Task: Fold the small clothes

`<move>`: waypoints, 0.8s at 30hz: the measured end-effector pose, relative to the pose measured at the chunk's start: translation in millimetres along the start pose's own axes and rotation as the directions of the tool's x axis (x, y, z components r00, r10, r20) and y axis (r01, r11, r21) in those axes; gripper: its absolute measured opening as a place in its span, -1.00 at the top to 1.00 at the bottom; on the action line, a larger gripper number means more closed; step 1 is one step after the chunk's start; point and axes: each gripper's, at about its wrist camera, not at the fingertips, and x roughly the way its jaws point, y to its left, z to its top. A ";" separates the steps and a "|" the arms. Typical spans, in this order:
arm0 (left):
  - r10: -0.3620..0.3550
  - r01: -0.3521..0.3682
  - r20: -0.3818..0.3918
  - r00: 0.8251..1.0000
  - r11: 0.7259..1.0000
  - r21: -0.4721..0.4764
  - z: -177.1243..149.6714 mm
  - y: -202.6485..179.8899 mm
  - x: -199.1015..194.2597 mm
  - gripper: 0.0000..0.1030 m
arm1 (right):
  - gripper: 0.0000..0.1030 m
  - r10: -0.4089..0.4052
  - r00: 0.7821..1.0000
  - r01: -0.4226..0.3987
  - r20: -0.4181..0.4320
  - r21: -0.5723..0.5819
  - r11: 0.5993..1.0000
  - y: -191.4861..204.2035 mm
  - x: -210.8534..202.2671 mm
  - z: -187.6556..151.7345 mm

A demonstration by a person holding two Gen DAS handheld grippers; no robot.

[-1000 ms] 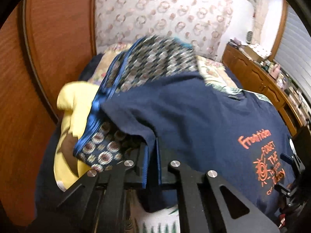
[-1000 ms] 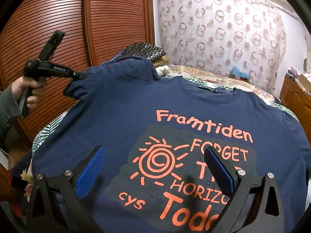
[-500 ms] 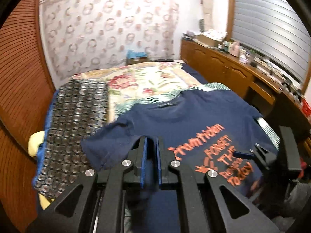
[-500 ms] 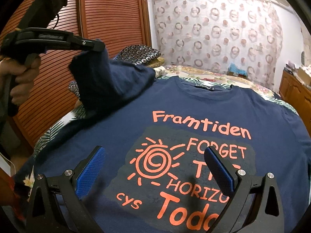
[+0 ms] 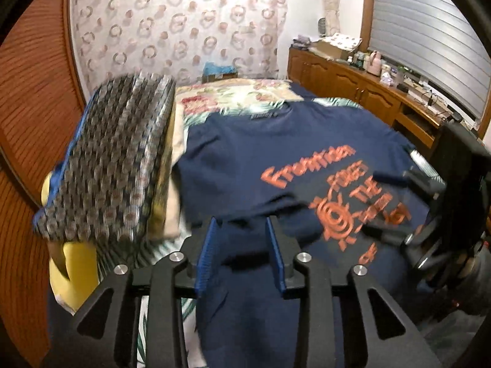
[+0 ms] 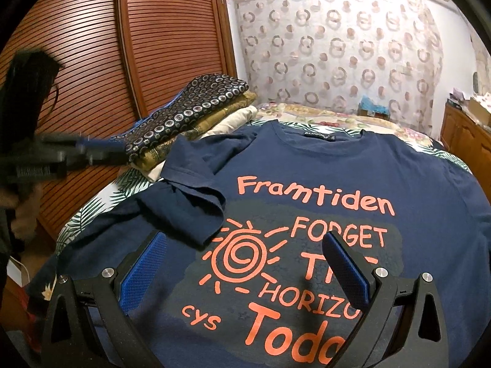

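Note:
A navy T-shirt (image 6: 353, 168) with an orange print lies flat on the bed, print up. Its left sleeve (image 6: 190, 193) lies folded in over the chest, crumpled. My left gripper (image 5: 241, 224) hovers over the shirt's left edge with its jaws opening; only the shirt below shows between the blue pads, which grip nothing. In the right wrist view the left gripper (image 6: 101, 150) is blurred, held by a hand, apart from the sleeve. My right gripper (image 6: 244, 239) stands wide open above the lower print, holding nothing.
A stack of folded cloths (image 6: 196, 110), topped by a dark ring-patterned one, sits at the shirt's upper left. A yellow item (image 5: 73, 263) lies below the stack. Slatted wooden doors (image 6: 92, 46) border the bed's left side; a cluttered wooden sideboard (image 5: 353, 86) stands on the right.
The left gripper carried the sleeve inward over the shirt, let it go and drew back to the left with its jaws parting. The sleeve now lies on the chest. The right gripper stayed put.

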 end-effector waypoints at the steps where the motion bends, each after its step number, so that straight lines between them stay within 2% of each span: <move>1: 0.003 -0.003 -0.012 1.000 1.000 -0.007 -6.4 2.8 4.3 0.29 | -0.97 0.000 1.000 0.000 0.000 0.000 1.000 0.4 0.7 -0.2; 4: 0.034 -0.034 -0.041 0.999 0.999 -0.019 -19.4 11.2 16.1 0.28 | -0.97 0.001 1.000 -0.001 -0.002 0.001 1.000 -1.2 0.4 0.3; 13: 0.055 -0.062 -0.108 0.993 0.996 -0.065 -39.0 23.5 43.3 0.27 | -0.97 0.001 1.000 -0.001 -0.002 0.001 1.000 -1.5 1.1 0.1; 15: 0.057 -0.063 -0.091 0.994 0.996 -0.061 -41.6 21.9 43.9 0.16 | -0.97 0.001 1.000 -0.001 -0.002 0.001 1.000 -1.5 0.9 0.1; 19: 0.061 -0.066 -0.082 0.995 0.996 -0.059 -41.6 21.0 44.4 0.13 | -0.97 0.001 1.000 -0.001 -0.004 0.001 1.000 -1.9 1.7 -0.9; 20: 0.062 -0.066 -0.079 0.995 0.996 -0.060 -41.1 21.0 45.1 0.02 | -0.97 0.001 1.000 -0.001 -0.005 0.001 1.000 -1.8 1.7 -0.7; 21: 0.065 -0.070 -0.077 0.995 0.996 -0.056 -42.4 20.0 46.2 -0.24 | -0.97 0.001 1.000 -0.001 -0.004 0.002 1.000 -1.8 1.7 -0.7; 24: 0.080 -0.085 -0.084 0.993 0.995 -0.061 -41.6 20.1 48.9 -0.47 | -0.97 0.002 1.000 -0.002 -0.007 0.004 1.000 -1.5 2.3 -1.4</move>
